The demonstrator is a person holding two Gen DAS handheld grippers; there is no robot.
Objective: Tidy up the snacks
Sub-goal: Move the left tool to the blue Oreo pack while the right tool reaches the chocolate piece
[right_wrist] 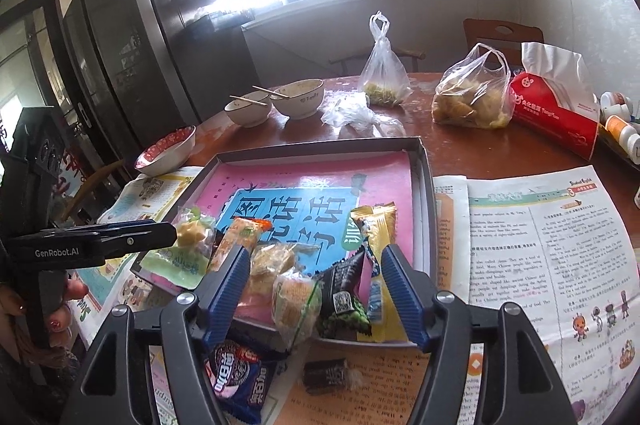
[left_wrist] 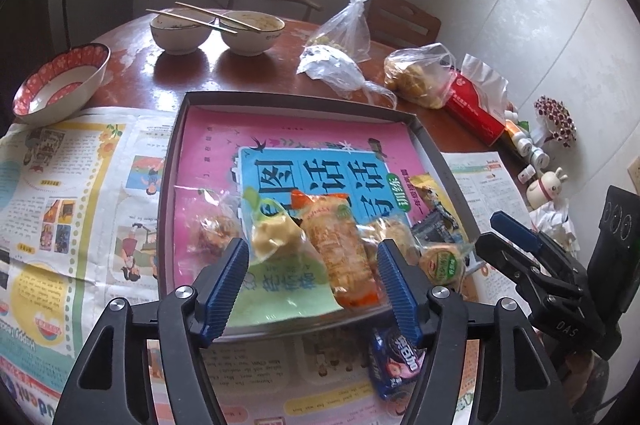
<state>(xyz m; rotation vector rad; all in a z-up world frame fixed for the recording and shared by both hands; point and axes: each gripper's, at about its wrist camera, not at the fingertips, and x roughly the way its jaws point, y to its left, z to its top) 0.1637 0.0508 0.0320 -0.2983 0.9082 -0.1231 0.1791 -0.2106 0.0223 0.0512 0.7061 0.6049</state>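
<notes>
On newspaper at box's 6 o'clock edge: Oreo pack, small dark wrapper unboxed. Both grippers, left gripper and right gripper, wide, empty. Next: lower, pinch Oreo.

The side of the left gripper carried "GenRobot.AI" in white letters. On the body of the right gripper stood "DAS". A newspaper under the tray showed the upside-down words "Happy Teacher", and the sheet on the far side, another newspaper, was headed "Student English" above columns too small to read. The pink book lying in the tray bore large Chinese characters on a blue panel. The blue cookie packet showed Oreo's Chinese branding. The red tissue pack had white Chinese print with "Tong".
</notes>
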